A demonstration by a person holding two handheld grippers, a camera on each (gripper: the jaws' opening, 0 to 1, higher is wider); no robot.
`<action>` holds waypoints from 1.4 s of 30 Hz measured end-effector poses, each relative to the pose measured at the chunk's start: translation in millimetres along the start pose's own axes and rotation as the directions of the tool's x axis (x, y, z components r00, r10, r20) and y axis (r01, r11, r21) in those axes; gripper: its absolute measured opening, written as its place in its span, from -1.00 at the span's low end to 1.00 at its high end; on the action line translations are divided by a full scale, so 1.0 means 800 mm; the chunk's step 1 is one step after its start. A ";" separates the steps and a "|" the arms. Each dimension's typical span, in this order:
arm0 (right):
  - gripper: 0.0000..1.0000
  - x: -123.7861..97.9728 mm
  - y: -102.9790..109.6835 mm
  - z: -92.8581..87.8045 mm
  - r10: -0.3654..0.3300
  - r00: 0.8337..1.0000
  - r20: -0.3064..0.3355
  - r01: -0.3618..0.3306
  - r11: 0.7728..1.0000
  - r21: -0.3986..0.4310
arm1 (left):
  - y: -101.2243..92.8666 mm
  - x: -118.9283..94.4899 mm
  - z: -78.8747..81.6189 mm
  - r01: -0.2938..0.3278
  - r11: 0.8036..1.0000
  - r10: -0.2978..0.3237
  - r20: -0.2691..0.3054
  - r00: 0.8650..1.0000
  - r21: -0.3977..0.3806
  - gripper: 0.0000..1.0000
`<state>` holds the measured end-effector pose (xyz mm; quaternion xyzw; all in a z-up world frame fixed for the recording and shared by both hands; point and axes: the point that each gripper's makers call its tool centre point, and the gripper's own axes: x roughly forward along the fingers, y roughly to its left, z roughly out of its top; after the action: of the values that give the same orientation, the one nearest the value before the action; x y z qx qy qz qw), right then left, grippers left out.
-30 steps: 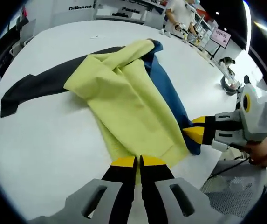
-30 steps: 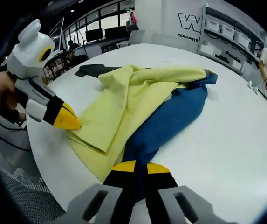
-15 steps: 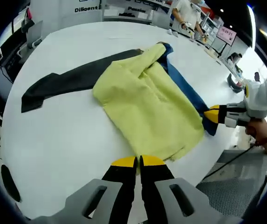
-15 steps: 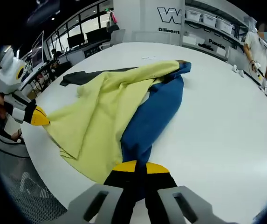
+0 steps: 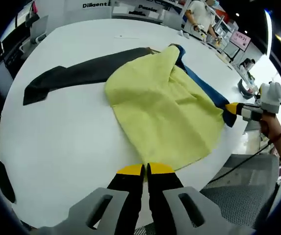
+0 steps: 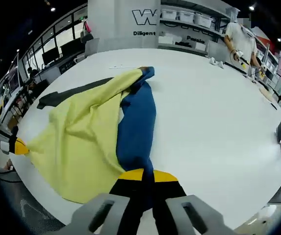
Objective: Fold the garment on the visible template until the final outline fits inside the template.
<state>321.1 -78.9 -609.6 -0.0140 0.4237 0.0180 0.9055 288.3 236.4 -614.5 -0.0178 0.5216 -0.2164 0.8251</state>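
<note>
Garment (image 5: pixel 165 112) lies spread on the white table (image 5: pixel 62 142), yellow panel over blue, black strip trailing off toward the far side. Left tongs (image 5: pixel 145 170) are clamped on the yellow hem at the near edge. Right tongs (image 6: pixel 143 175) are clamped on the blue end, next to it.

white table (image 6: pixel 214 122) | lettered wall (image 6: pixel 145 24) | shelves (image 6: pixel 189 19) | mesh floor (image 5: pixel 248 191)

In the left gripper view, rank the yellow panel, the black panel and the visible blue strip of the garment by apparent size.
1. yellow panel, clearly largest.
2. black panel.
3. blue strip, mostly covered by the yellow, so its true size can't be judged.
</note>
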 end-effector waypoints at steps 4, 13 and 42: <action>-1.00 -0.005 -0.021 -0.013 -0.027 0.999 -0.044 0.029 0.998 0.047 | -0.008 0.003 -0.010 0.021 1.000 -0.021 -0.024 0.999 0.004 -0.96; -1.00 -0.014 -0.040 -0.032 -0.077 0.993 -0.086 0.083 0.994 0.075 | -0.029 0.007 -0.031 0.050 0.998 -0.047 -0.082 0.996 0.044 -0.96; -1.00 -0.038 -0.031 -0.096 0.021 0.962 -0.273 -0.020 1.000 0.007 | -0.019 -0.004 -0.059 -0.006 0.996 0.018 -0.138 0.990 0.085 -0.96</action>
<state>243.8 -107.1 -635.5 -0.0101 0.5445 0.0244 0.8383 241.1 233.2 -629.4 0.0352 0.5684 -0.2338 0.7880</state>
